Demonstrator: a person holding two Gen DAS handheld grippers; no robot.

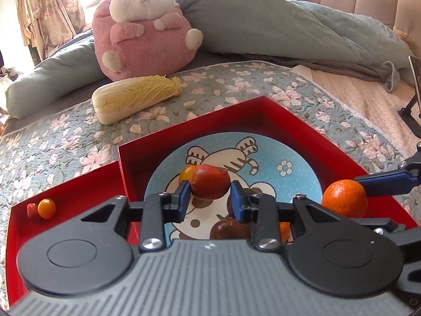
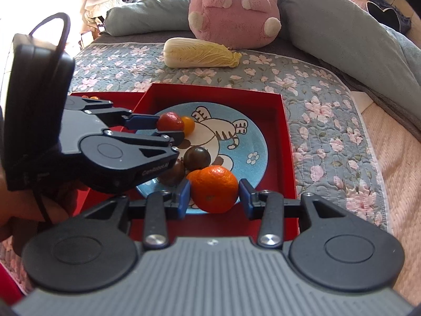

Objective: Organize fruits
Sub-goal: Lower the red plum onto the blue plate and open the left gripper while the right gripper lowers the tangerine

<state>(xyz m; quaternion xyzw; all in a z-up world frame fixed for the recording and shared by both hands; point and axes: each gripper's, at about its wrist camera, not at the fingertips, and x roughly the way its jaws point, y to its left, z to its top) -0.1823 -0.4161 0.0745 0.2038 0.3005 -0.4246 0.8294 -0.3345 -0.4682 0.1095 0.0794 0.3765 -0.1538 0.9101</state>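
Note:
A blue cartoon plate [image 1: 297,181] [image 2: 252,142] lies in a red box [image 1: 263,110] [image 2: 284,121]. My left gripper [image 1: 210,193] [image 2: 171,127] is shut on a red tomato [image 1: 210,181] [image 2: 170,121], held just above the plate. A small yellow-orange fruit [image 1: 185,173] [image 2: 188,125] sits right behind it. My right gripper [image 2: 213,192] is shut on a mandarin orange [image 2: 213,188] [image 1: 344,198] over the plate's near edge. Two dark brown tomatoes [image 2: 196,158] [image 1: 229,228] lie on the plate between the grippers.
A second red tray [image 1: 68,194] at left holds a small orange fruit [image 1: 46,208] and a red one [image 1: 31,209]. A napa cabbage [image 1: 136,98] [image 2: 200,52] and a pink plush [image 1: 142,26] [image 2: 234,8] lie behind on the floral quilt. A dark stand [image 1: 413,100] is at right.

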